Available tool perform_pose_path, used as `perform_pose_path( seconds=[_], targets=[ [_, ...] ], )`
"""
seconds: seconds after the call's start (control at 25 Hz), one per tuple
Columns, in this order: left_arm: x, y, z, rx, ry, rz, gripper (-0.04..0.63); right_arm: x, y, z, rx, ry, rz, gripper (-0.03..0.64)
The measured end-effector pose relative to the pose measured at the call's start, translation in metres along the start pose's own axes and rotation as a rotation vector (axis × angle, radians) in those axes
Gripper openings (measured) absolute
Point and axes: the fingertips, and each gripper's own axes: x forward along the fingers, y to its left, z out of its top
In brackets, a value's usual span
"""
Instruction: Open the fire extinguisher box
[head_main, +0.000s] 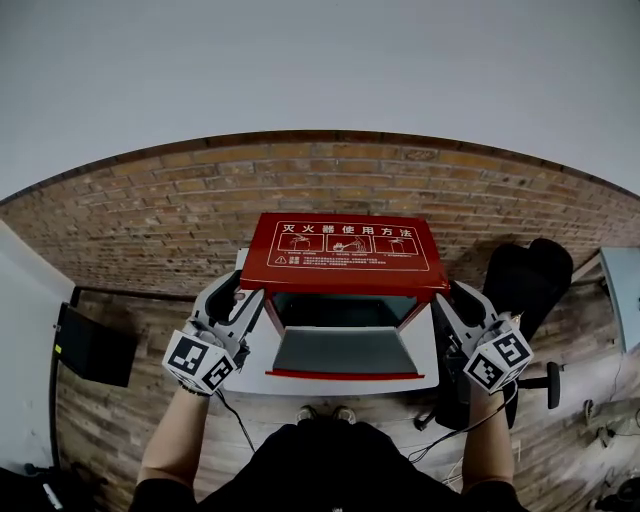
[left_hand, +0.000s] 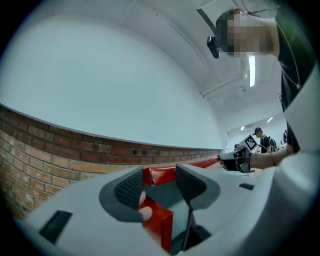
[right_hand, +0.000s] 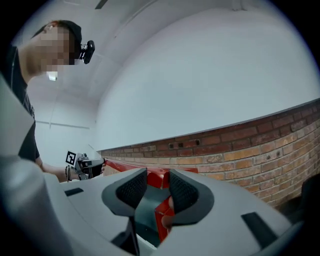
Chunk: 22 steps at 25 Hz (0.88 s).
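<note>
Left gripper (left_hand: 160, 182): jaws wide, near full spread, straddling the left side edge of the red lid (head_main: 345, 255). The red flange sits against the outer pad. The inner pad is clear of it, with grey interior showing in the gap, so no pinch visible. Right gripper (right_hand: 152, 187): jaws apart but narrower than the left, same setup mirrored, with the lid's right edge against the outer pad and a gap to the inner one. A red strip of the lid runs across just beyond both sets of fingertips. Fire extinguisher box (head_main: 345, 375) sits between the two grippers, body below and inboard of the jaws. Its lid is tilted up, the instruction panel (head_main: 345, 243) facing the head camera, grey inside exposed under it. Both grippers point level at the brick wall (head_main: 150, 210) straight ahead of the jaws. Each gripper view shows the other gripper across the lid edge.
</note>
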Motion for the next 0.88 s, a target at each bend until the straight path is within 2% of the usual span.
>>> perform_pose_path(
  seconds=[0.16, 0.44, 0.64, 0.88],
  targets=[
    [0.015, 0.01, 0.033, -0.02, -0.039, -0.015, 0.252, 0.012, -0.007, 0.04, 0.05, -0.08, 0.029, 0.149],
    [0.045, 0.028, 0.061, 0.013, -0.051, -0.003, 0.25, 0.036, -0.027, 0.08, 0.08, -0.164, 0.034, 0.149],
    [0.063, 0.039, 0.074, 0.095, -0.047, 0.014, 0.249, 0.05, -0.034, 0.1, 0.039, -0.191, 0.044, 0.149],
    [0.085, 0.054, 0.085, 0.142, -0.054, 0.017, 0.249, 0.071, -0.049, 0.115, -0.041, -0.191, 0.036, 0.149]
  ],
)
